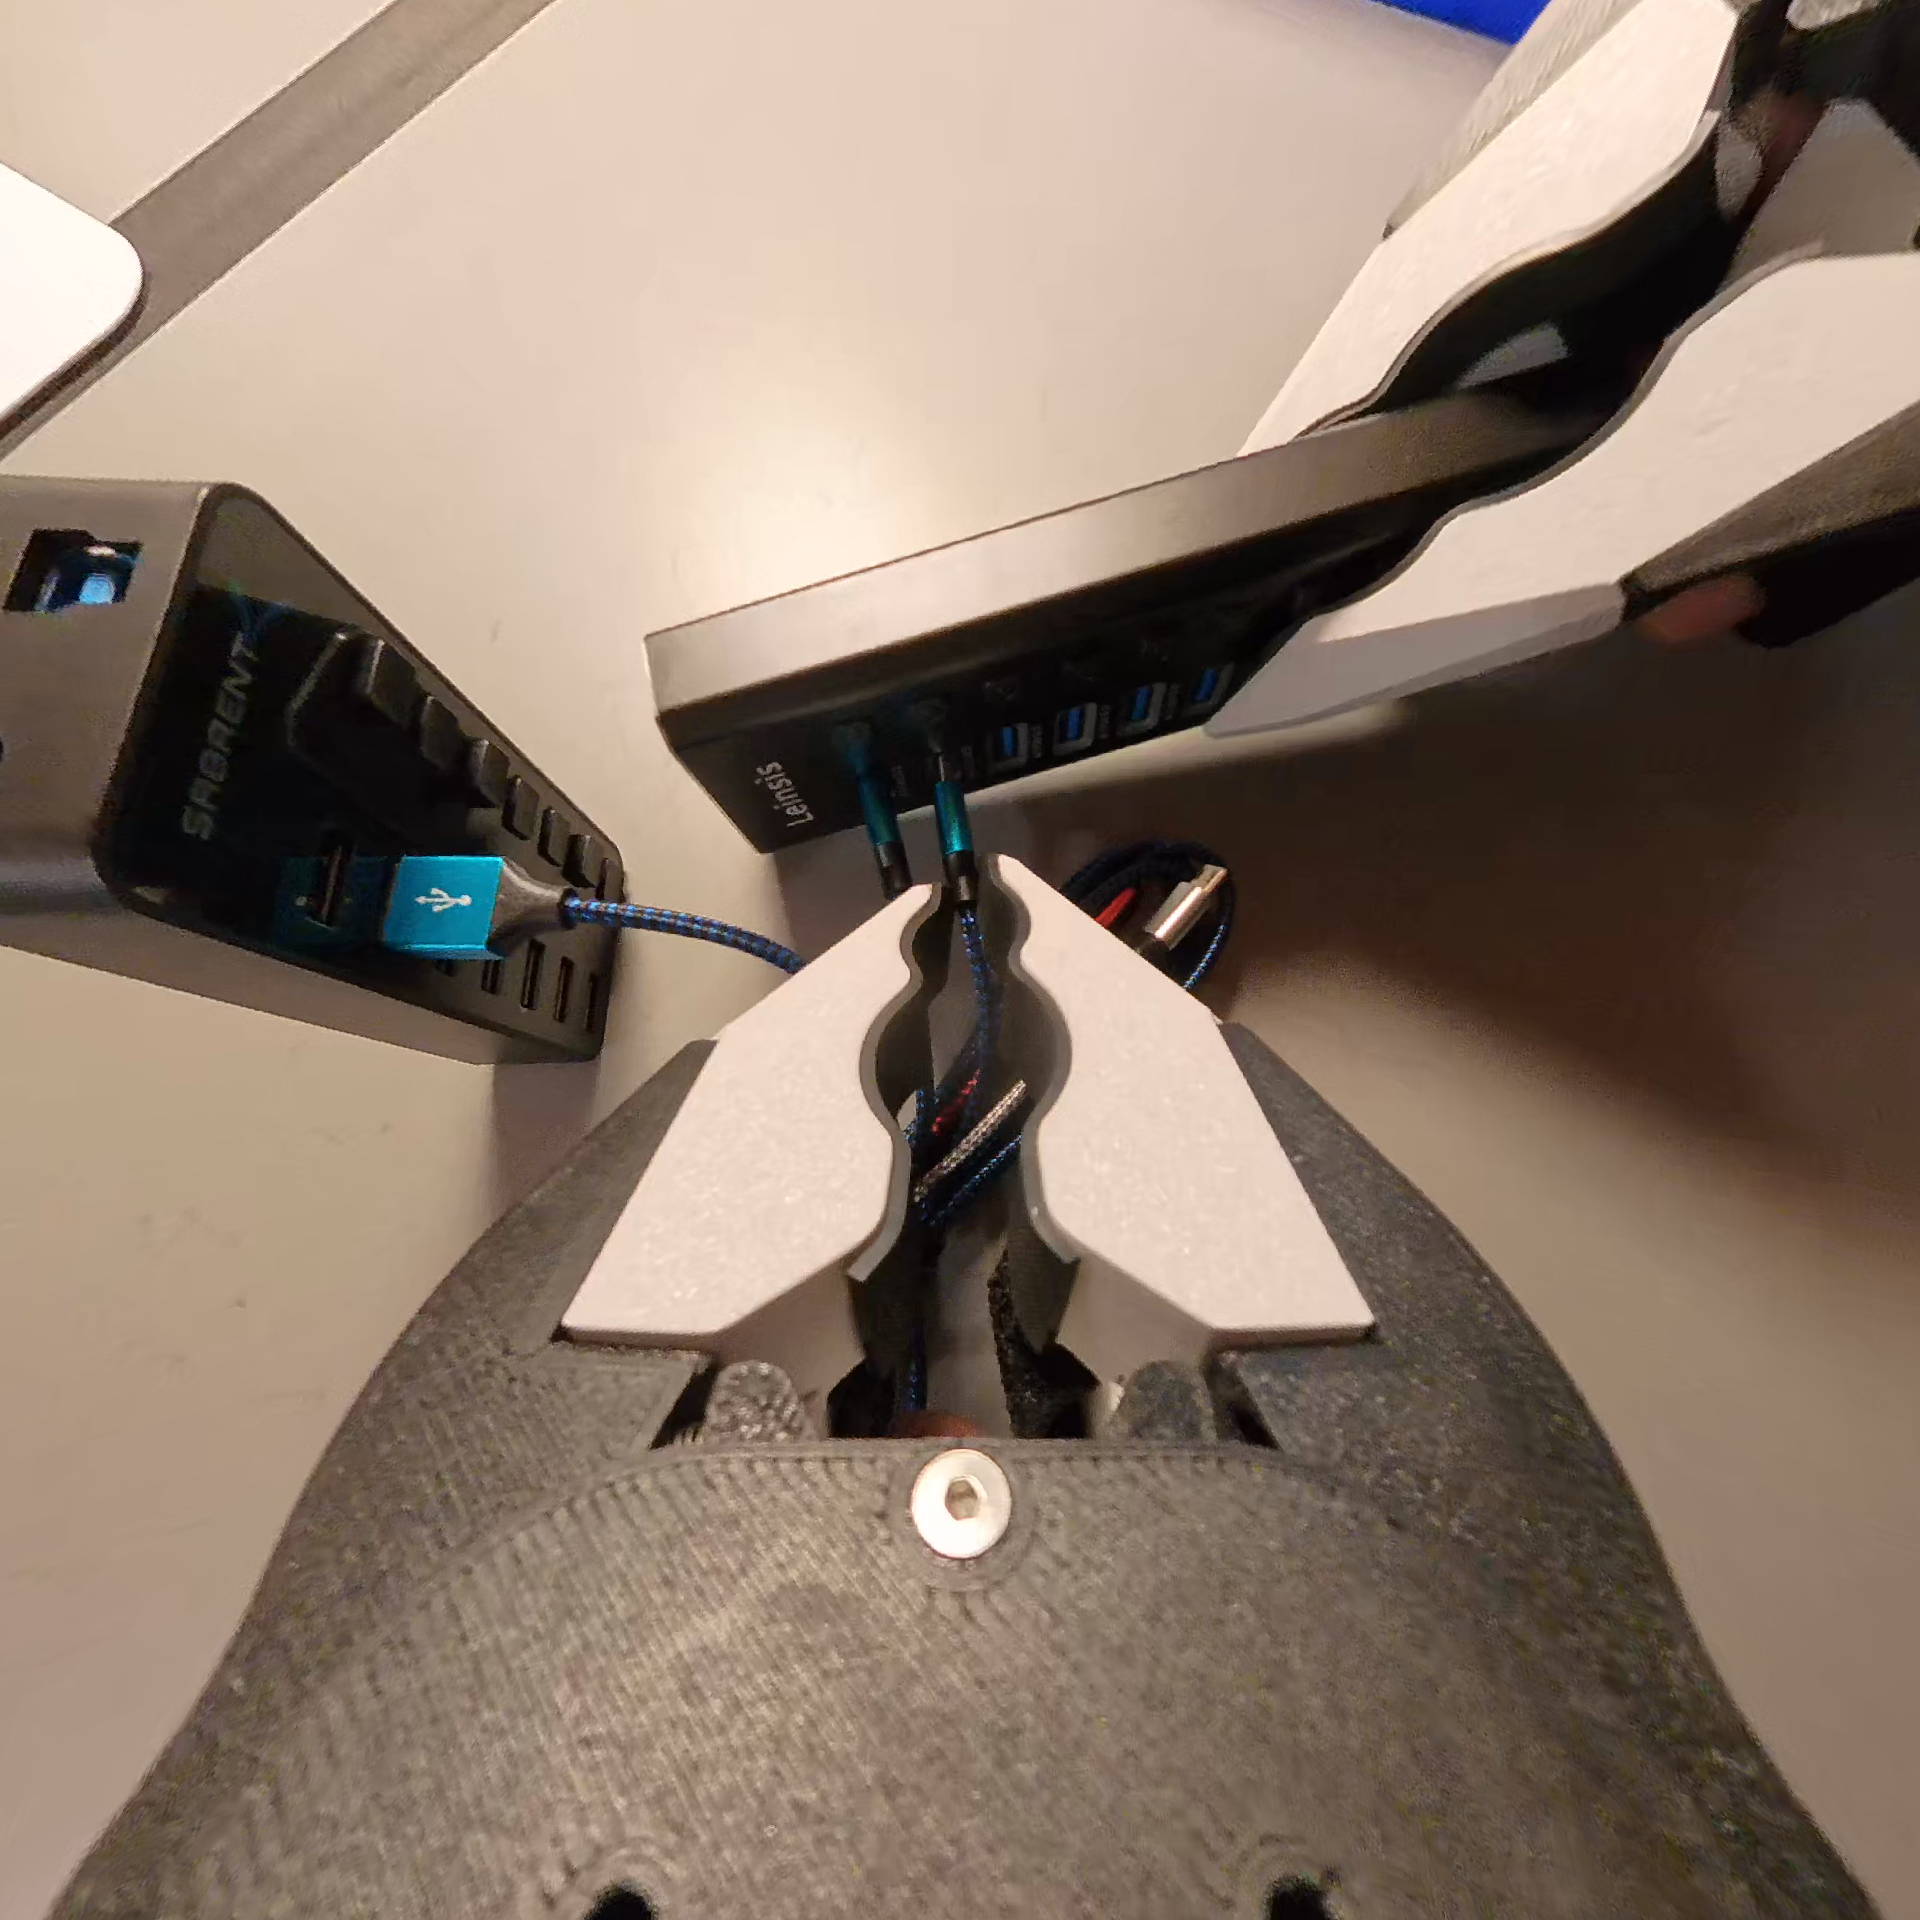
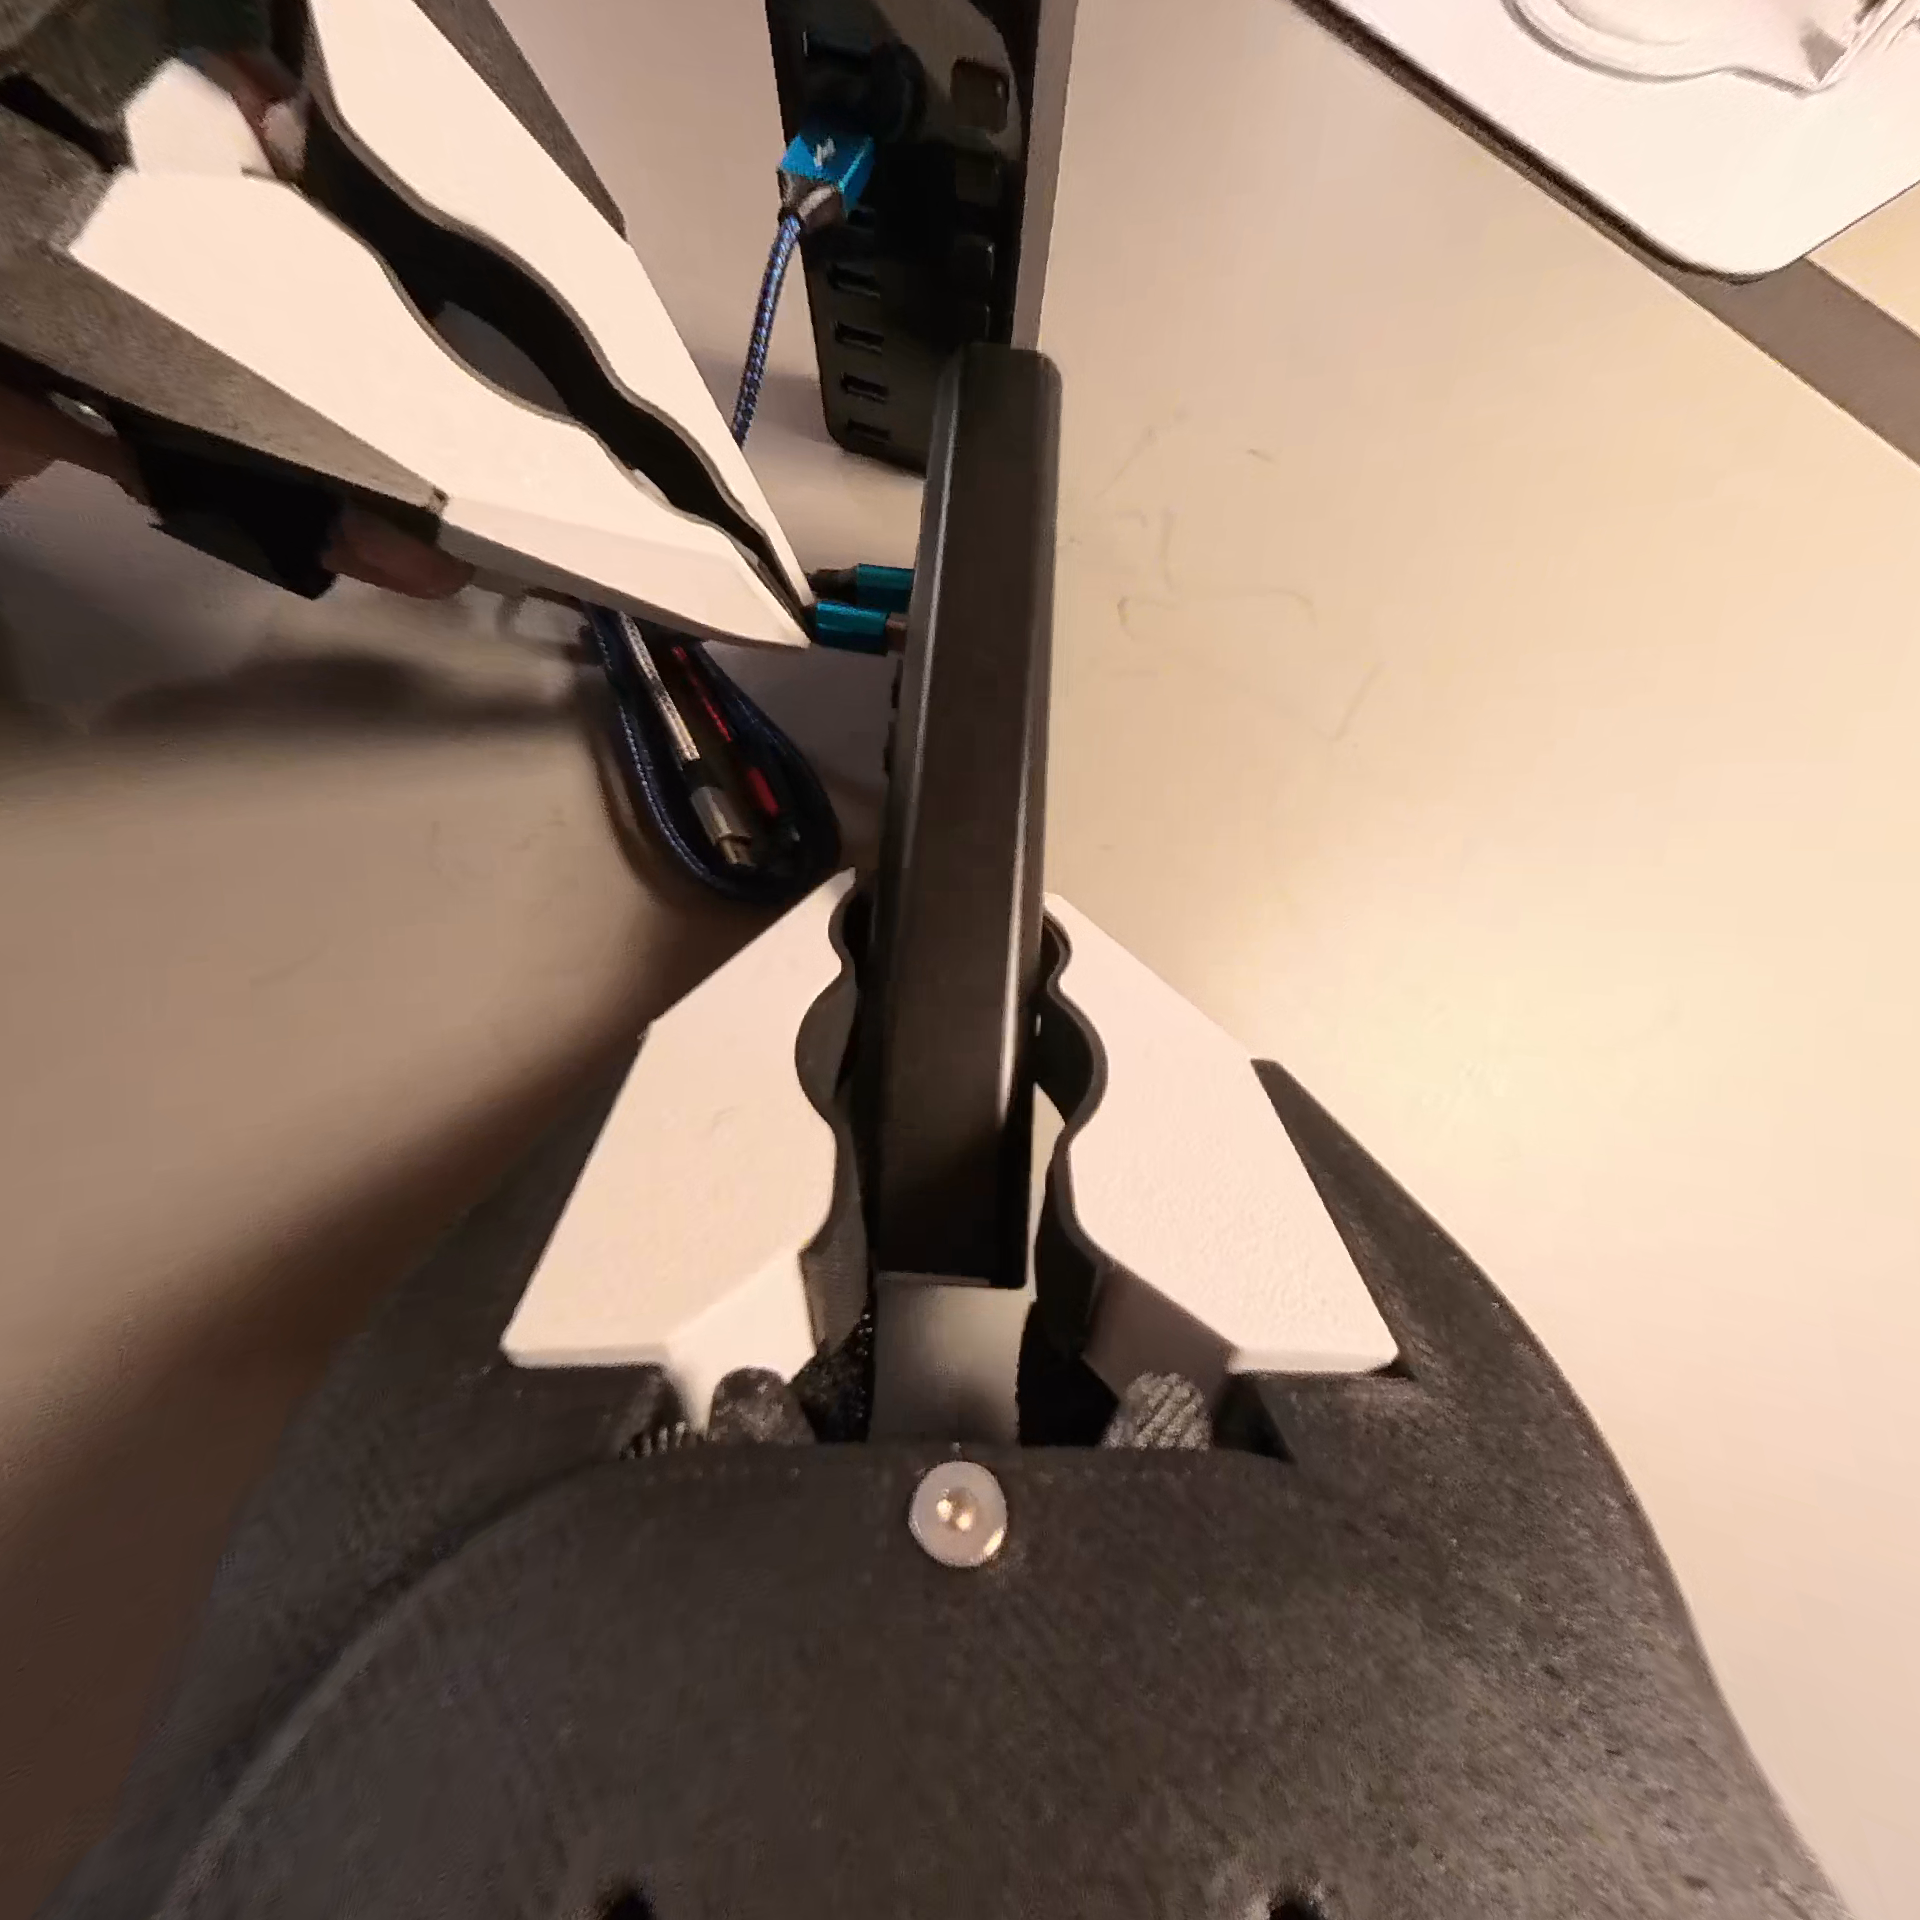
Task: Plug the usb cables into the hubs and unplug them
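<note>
My left gripper (image 1: 961, 896) is shut on blue braided cables (image 1: 977, 997) just behind two small teal plugs (image 1: 951, 821). The plugs' tips meet the port face of a slim black hub (image 1: 1039, 644). My right gripper (image 2: 951, 920) is shut on that slim hub (image 2: 977, 675) and holds it on edge. The right gripper also shows in the left wrist view (image 1: 1538, 436). The left gripper shows in the right wrist view (image 2: 795, 613), next to the teal plugs (image 2: 857, 627). A large black hub (image 1: 312, 769) lies to the left with a teal USB plug (image 1: 447, 906) in it.
A bundle of spare blue and red cables (image 1: 1164, 914) lies on the beige table under the slim hub, and shows in the right wrist view (image 2: 717, 800). A white flat object (image 1: 52, 301) sits at the table's far edge. The large hub (image 2: 914, 260) lies beyond the slim one. There is about 7 cm between the tips of the two grippers. The white flat object (image 1: 52, 301) is about 30 cm from my left fingertips.
</note>
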